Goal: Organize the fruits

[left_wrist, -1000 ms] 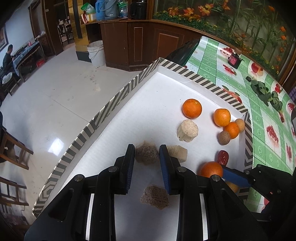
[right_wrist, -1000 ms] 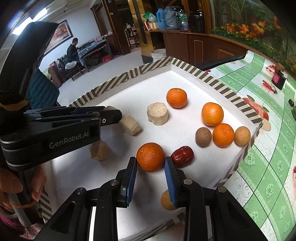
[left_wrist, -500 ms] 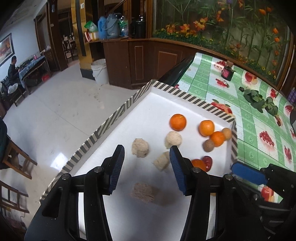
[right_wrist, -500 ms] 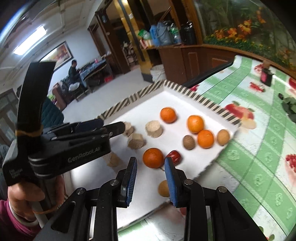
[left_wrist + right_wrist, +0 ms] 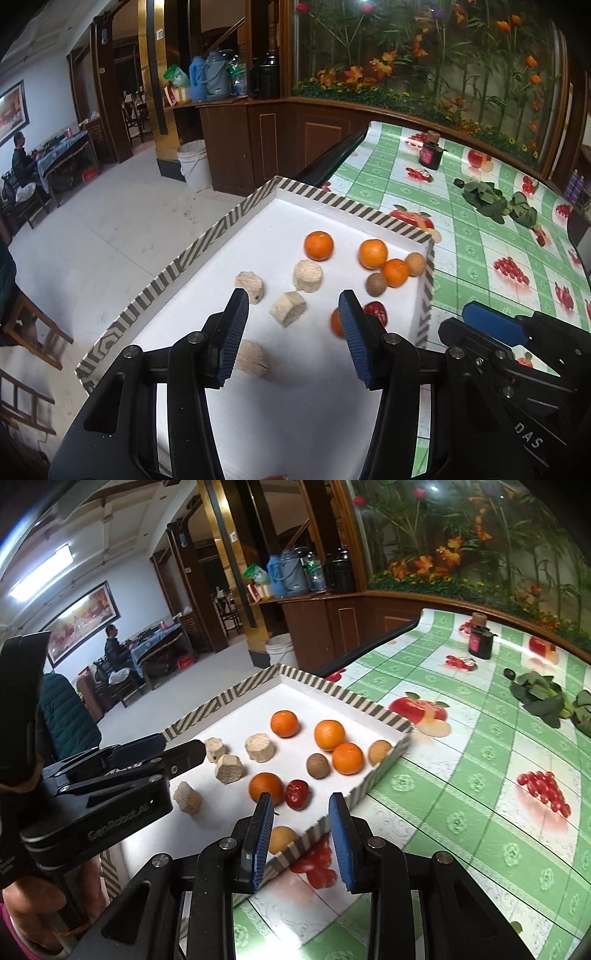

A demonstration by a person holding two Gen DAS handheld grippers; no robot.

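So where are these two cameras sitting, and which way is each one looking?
Left view: rides on the left tongs, looking forward and down at the white tray; its own open fingers show, with the right tongs beside them.
Right view: rides on the right tongs, aimed over the tray's near corner; the left tongs and a hand show.
Shared: the tray, oranges and green tablecloth.
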